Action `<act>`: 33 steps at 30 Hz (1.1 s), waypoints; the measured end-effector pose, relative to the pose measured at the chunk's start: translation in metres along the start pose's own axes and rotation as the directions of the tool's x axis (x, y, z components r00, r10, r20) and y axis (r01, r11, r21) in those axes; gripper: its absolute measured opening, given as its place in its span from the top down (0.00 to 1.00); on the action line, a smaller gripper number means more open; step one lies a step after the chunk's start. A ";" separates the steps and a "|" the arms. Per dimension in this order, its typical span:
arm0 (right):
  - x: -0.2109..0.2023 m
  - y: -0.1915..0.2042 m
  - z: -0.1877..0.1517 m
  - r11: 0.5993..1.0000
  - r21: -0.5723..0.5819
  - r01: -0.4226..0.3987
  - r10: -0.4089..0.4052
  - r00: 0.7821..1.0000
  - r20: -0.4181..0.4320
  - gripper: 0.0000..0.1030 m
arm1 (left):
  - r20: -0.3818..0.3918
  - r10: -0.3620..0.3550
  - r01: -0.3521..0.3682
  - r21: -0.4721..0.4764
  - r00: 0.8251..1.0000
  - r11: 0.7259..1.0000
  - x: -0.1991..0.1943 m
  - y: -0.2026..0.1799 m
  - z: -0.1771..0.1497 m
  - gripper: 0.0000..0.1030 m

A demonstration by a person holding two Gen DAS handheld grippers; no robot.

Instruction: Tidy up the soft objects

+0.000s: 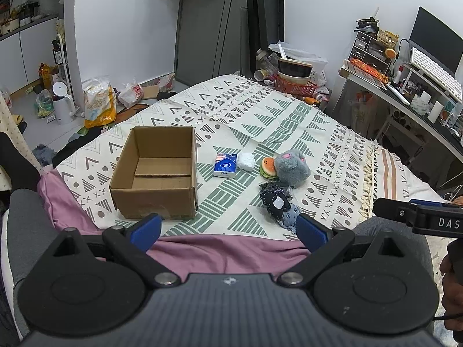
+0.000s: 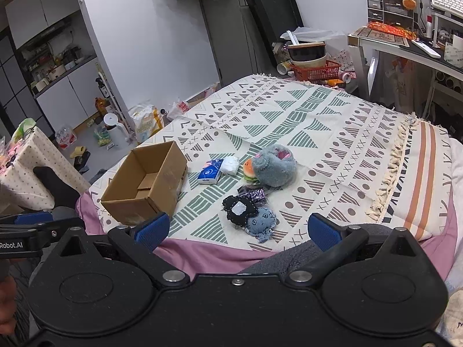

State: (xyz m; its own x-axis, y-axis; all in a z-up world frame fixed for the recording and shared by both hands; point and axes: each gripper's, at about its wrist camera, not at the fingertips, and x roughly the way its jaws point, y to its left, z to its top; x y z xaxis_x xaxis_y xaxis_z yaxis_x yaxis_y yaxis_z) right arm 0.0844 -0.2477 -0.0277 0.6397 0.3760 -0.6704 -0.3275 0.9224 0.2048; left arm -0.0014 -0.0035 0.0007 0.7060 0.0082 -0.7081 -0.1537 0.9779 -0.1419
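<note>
Both claws, the left gripper and the right gripper, hang wide open and empty low in frame. Left to right beyond them sit the cardboard box, tissue pack, white bundle, burger toy, grey plush and dark fabric toys. Because these soft things overlap, I judge a pinch might drag a neighbour along; the burger toy is half hidden behind the plush, and I cannot tell what the bundle is.

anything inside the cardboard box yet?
No. The cardboard box shows only its bare floor and bottom flaps. The near inside wall is hidden by its own front side, so a small item there can't be ruled out.
</note>
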 end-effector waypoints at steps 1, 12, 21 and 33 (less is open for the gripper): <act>0.000 0.000 -0.001 1.000 0.001 -0.001 0.001 1.000 0.000 0.00 | 0.000 0.000 0.000 0.001 1.000 1.000 0.000 -0.001 0.000 0.04; -0.001 -0.001 0.001 1.000 0.001 0.003 -0.003 1.000 0.004 0.00 | -0.003 -0.005 0.005 0.002 1.000 1.000 0.001 -0.002 -0.001 0.04; -0.003 -0.004 -0.002 1.000 0.006 0.010 -0.010 1.000 0.011 0.00 | 0.004 -0.005 0.005 0.006 1.000 1.000 0.001 -0.004 -0.001 0.04; -0.003 -0.005 -0.002 1.000 0.004 0.008 -0.008 1.000 0.010 0.00 | 0.008 -0.007 0.007 -0.002 1.000 1.000 0.001 -0.002 -0.001 0.04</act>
State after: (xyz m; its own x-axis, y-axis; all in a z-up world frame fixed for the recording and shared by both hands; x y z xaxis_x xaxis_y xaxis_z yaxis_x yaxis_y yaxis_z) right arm 0.0825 -0.2541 -0.0279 0.6490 0.3698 -0.6649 -0.3201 0.9255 0.2024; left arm -0.0013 -0.0057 -0.0003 0.7129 0.0032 -0.7013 -0.1501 0.9775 -0.1482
